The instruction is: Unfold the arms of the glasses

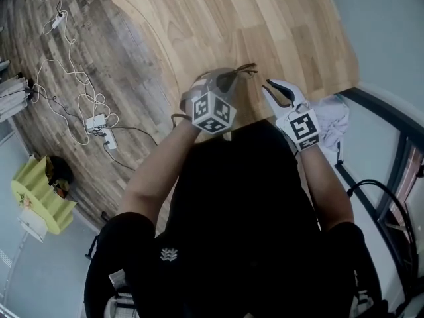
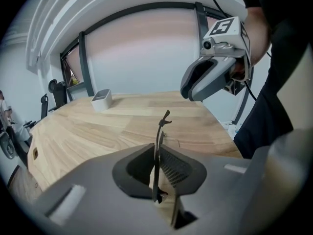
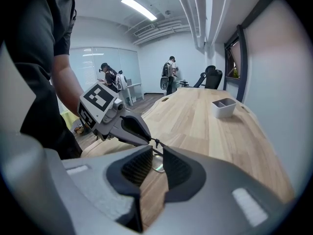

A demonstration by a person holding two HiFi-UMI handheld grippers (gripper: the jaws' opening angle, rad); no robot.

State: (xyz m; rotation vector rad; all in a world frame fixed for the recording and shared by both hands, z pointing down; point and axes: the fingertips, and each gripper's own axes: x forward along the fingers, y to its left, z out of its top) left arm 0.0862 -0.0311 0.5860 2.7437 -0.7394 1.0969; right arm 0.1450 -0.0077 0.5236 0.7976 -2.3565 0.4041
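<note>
A thin dark pair of glasses (image 1: 233, 75) hangs just above the near edge of the wooden table (image 1: 265, 25). My left gripper (image 1: 224, 79) is shut on it. In the left gripper view the glasses (image 2: 158, 140) stand edge-on between the pads, one end sticking up past the tips. My right gripper (image 1: 269, 86) hovers a short way to the right with its jaws apart and nothing between them. In the right gripper view a lens of the glasses (image 3: 157, 167) shows just beyond the open jaws, and the left gripper (image 3: 148, 139) holds the frame there.
A small white tray (image 3: 224, 106) stands far down the table by the window wall. Cables and power strips (image 1: 96, 121) lie on the wood floor at left, near a yellow-green stand (image 1: 40, 197). White cloth (image 1: 331, 121) lies by my right arm. People (image 3: 169, 75) stand far off.
</note>
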